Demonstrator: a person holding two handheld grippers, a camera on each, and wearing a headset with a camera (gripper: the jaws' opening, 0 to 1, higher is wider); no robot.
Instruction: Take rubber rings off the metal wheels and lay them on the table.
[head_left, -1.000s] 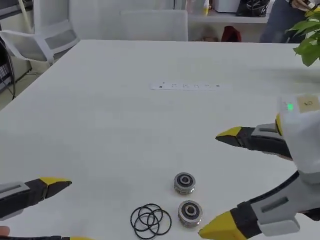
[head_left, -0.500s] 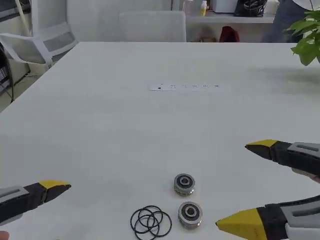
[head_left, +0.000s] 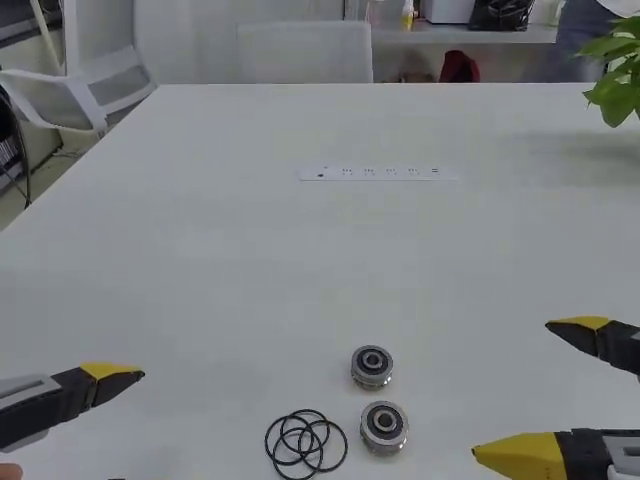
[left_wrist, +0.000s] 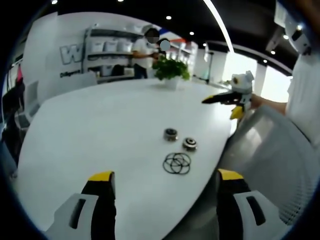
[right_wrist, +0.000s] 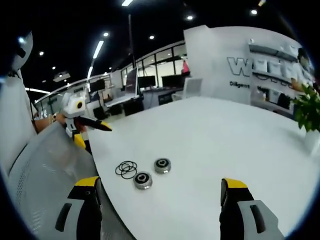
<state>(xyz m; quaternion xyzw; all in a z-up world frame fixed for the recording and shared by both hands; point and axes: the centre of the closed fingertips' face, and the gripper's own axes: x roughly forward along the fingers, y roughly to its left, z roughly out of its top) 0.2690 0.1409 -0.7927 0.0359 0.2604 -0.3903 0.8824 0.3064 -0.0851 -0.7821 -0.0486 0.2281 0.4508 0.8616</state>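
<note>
The rubber rings (head_left: 306, 441) lie heaped by the desk's (head_left: 200, 250) near edge, just beside two metal wheels (head_left: 372, 365). Left claw (left_wrist: 165, 176) and right claw (head_left: 538, 390) gape wide, empty. Stripping seems finished; next, check grooves for leftovers.

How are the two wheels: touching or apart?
Apart. Head view shows a strip of bare table between the far wheel and the near wheel.

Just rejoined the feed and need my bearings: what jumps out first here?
A tangle of black rubber rings lies near the table edge, with one metal wheel beside it and another metal wheel just beyond. The left gripper and right gripper hang open on either side, holding nothing.
</note>
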